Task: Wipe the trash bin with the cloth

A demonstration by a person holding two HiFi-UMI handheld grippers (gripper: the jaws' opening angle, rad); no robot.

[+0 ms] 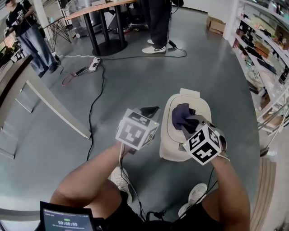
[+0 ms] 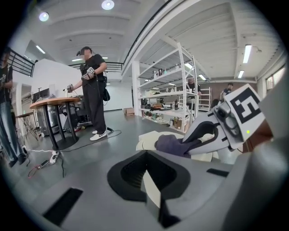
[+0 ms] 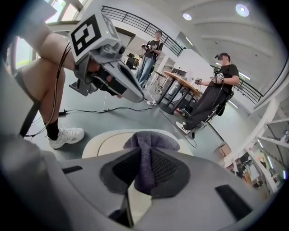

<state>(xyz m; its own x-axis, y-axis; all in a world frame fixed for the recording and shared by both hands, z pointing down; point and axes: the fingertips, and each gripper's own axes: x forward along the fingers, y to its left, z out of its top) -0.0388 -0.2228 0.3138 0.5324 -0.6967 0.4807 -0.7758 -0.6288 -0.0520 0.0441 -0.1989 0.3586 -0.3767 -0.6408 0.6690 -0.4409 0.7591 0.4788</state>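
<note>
Grey workshop floor [image 1: 135, 76]: cream trash bin [image 1: 170, 140]; right gripper [image 1: 188, 122] clamps dark cloth [image 1: 179, 113] on its lid; left gripper [image 1: 151, 110] closed, empty, alongside.

I am looking into a large lab or workshop hall. A bare grey floor [image 1: 135, 81] is crossed by black cables [image 1: 95, 101]. White open shelving [image 2: 169, 85] holds small items. There is a tall wooden-topped table [image 1: 97, 10], a mezzanine railing [image 3: 135, 20], and 1 standing person [image 2: 94, 85] holding a handheld device.
</note>
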